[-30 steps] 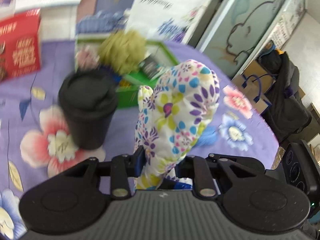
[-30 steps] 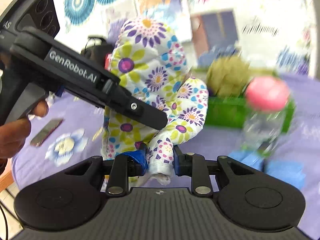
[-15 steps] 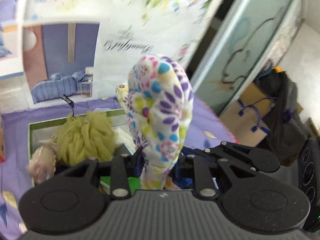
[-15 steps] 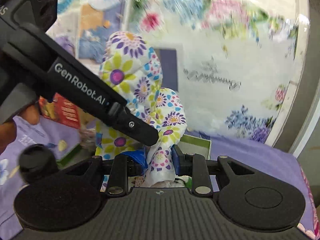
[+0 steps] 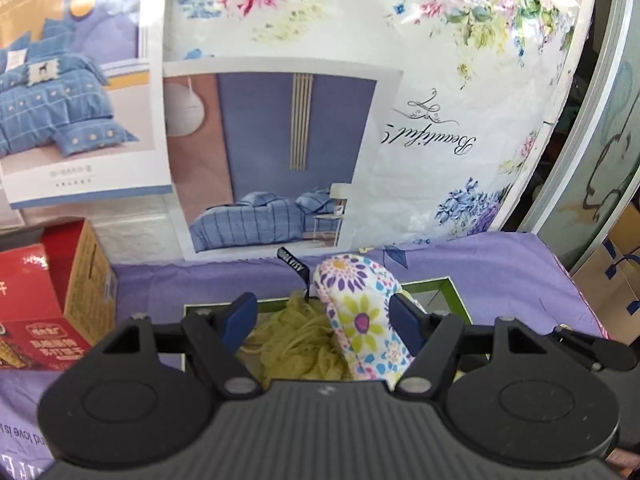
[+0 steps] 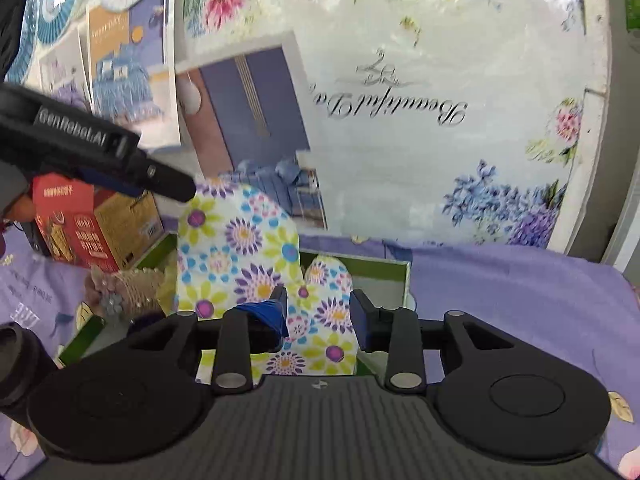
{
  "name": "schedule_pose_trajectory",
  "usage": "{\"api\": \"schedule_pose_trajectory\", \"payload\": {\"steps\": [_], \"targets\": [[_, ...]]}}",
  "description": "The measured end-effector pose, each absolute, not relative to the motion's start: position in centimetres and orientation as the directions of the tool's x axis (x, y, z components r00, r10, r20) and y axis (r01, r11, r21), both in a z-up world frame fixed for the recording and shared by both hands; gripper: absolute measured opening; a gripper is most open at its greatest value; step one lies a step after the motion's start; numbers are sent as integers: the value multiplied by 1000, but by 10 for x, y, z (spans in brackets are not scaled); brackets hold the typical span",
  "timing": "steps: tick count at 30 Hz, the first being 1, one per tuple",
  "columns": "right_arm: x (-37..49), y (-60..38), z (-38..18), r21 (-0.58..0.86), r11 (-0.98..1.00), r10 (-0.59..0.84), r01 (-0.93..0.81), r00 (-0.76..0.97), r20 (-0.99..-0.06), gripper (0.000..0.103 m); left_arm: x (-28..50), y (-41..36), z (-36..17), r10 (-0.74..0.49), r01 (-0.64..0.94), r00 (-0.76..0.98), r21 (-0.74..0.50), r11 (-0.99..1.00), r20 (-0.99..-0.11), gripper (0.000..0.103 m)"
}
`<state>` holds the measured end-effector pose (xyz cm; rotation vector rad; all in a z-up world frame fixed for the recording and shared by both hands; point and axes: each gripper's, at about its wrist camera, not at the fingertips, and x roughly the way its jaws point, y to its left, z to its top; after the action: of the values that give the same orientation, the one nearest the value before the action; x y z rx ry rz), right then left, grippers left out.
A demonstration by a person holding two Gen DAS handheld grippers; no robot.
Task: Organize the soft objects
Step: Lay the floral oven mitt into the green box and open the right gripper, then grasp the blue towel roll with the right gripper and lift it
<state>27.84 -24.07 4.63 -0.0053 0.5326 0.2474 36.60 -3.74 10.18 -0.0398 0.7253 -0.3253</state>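
Jaws spread on both: left gripper [image 5: 323, 312], right gripper [image 6: 318, 306], neither pinching. Floral oven mitt [image 6: 256, 264] inside green box [image 6: 394, 276], beside yellow-green pouf [image 5: 296, 336]. Red carton [image 5: 44, 296] left of box.

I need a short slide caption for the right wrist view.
Both open grippers release a floral oven mitt into the green box.

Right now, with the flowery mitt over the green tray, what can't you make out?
- Right wrist view: whether the right gripper pinches the mitt; fabric fills the gap, so contact is unclear.
- Both views: the mitt's cuff, behind the gripper bodies.
- Left wrist view: the green tray floor, under the yellow-green puff and the mitt.
- Right wrist view: the black cup, cut off by the left edge.
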Motion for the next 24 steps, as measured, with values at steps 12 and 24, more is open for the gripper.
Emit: {"api": "schedule_pose_trajectory", "payload": {"steps": [12,24], "targets": [[136,-287,47,18,948,277,-319,793,-542,21,194,-23,102,-390,493,691,2,870,-608,76],[107,-262,1,-89,703,458,-706,544,-703,24,131,-80,-21,-426,771,484,142,621,-764,76]]}}
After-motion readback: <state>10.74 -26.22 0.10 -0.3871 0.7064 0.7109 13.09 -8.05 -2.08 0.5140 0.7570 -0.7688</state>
